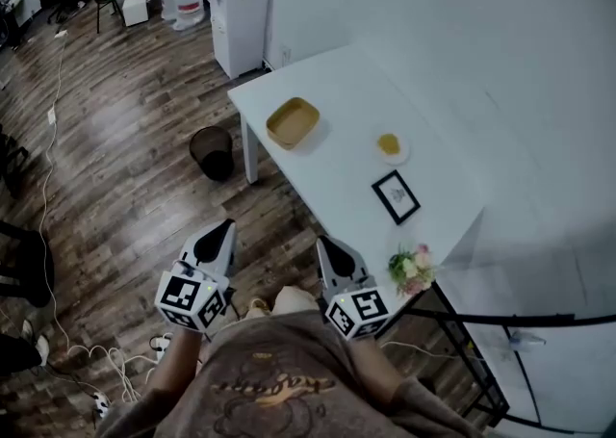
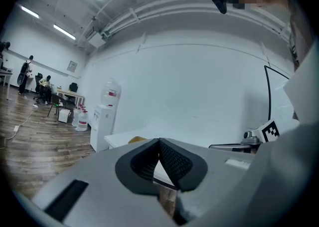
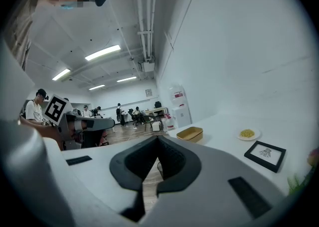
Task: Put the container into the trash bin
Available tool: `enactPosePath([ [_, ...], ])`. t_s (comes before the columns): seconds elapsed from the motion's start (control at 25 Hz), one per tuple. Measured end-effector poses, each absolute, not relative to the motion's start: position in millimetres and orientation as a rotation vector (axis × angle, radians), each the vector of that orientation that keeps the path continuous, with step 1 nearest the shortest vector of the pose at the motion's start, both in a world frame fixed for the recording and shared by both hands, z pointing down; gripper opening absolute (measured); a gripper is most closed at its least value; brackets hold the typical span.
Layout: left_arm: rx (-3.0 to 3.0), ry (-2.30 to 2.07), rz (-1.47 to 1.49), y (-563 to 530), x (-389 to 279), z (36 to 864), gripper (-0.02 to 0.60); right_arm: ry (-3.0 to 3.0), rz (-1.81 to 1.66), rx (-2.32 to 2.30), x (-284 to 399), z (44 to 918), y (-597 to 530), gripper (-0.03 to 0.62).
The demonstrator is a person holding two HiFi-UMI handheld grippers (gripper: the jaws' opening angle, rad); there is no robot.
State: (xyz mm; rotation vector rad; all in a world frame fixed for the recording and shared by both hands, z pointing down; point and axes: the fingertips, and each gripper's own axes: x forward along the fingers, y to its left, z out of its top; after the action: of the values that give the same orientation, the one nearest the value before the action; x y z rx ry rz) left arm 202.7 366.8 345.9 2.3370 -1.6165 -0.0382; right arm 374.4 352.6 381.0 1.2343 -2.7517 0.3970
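Observation:
A shallow tan container (image 1: 293, 122) sits near the far end of the white table (image 1: 327, 176). On the wooden floor left of the table stands a black mesh trash bin (image 1: 212, 151). My left gripper (image 1: 227, 225) and right gripper (image 1: 322, 242) are held side by side over the floor, well short of both; each is shut with nothing between its jaws. In the left gripper view, the shut left gripper (image 2: 159, 141) points at the table, and the container (image 2: 135, 139) peeks over the jaws. Past the shut right gripper (image 3: 158, 137), the right gripper view shows the container (image 3: 190, 133).
The table also carries a small plate of yellow food (image 1: 389, 145), a black picture frame (image 1: 396, 196) and a flower posy (image 1: 411, 270). A water dispenser (image 1: 236, 12) stands behind the table. Cables (image 1: 46, 186) trail over the floor on the left. A black metal rack (image 1: 481, 359) is at the right.

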Motion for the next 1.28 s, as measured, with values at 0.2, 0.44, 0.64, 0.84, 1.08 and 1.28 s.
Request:
enactPosePath([
  [0.2,2.345,-1.603,-0.050,338,189,346,0.003,-2.736,0.393,1.256,360,380,324,0.000],
  [0.44,2.353,-1.608,-0.053,291,172,352,0.003,-2.717,0.391,1.283,346,387,273,0.000],
  [0.64,2.353,-1.599,-0.046,246,166,354,0.003,-2.706,0.416,1.291,338,390,227,0.000],
  [0.84,2.357,-1.588,-0.039,194,165,345,0.003,-2.696,0.437,1.283,335,386,176,0.000],
  [1.08,2.340,-1.607,-0.021,141,161,345,0.003,-2.698,0.446,1.266,333,387,119,0.000],
  [1.28,2.328,-1.630,-0.005,97,161,345,0.003,-2.707,0.465,1.253,336,393,72,0.000],
])
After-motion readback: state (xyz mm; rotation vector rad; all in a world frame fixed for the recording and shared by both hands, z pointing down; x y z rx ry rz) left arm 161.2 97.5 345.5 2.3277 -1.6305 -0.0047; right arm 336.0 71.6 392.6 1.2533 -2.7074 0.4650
